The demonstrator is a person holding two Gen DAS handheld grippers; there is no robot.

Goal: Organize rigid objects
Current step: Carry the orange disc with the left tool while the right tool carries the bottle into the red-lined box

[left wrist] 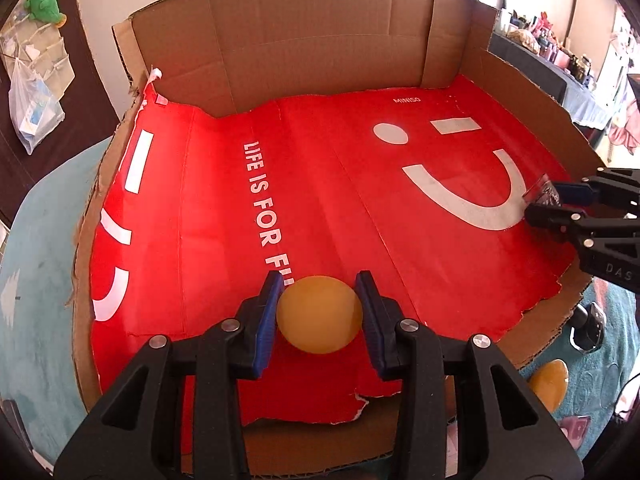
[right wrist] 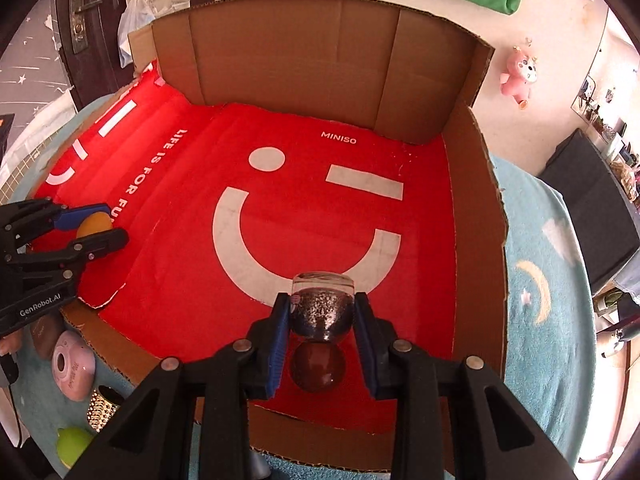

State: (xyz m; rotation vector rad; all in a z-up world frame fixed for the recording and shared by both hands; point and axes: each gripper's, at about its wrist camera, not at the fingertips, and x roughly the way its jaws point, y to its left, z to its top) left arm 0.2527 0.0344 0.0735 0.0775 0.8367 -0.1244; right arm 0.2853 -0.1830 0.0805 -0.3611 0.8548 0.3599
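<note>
left gripper point(left wrist: 320, 312) – clamps smooth matte orange ball point(left wrist: 320, 314) | right gripper point(right wrist: 323, 320) – clamps glittery clear-topped dome point(right wrist: 322, 308) | red printed cardboard tray point(left wrist: 224, 216) beneath

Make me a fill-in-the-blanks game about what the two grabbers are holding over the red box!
1. The left gripper holds a round ball whose colour is ____.
2. The right gripper is shut on a glittery little ____ with a clear lid.
3. The white curve printed on the red sheet forms a smiling ____.
4. The sheet lies inside an open box made of ____.

Missing words: orange; jar; mouth; cardboard
</note>
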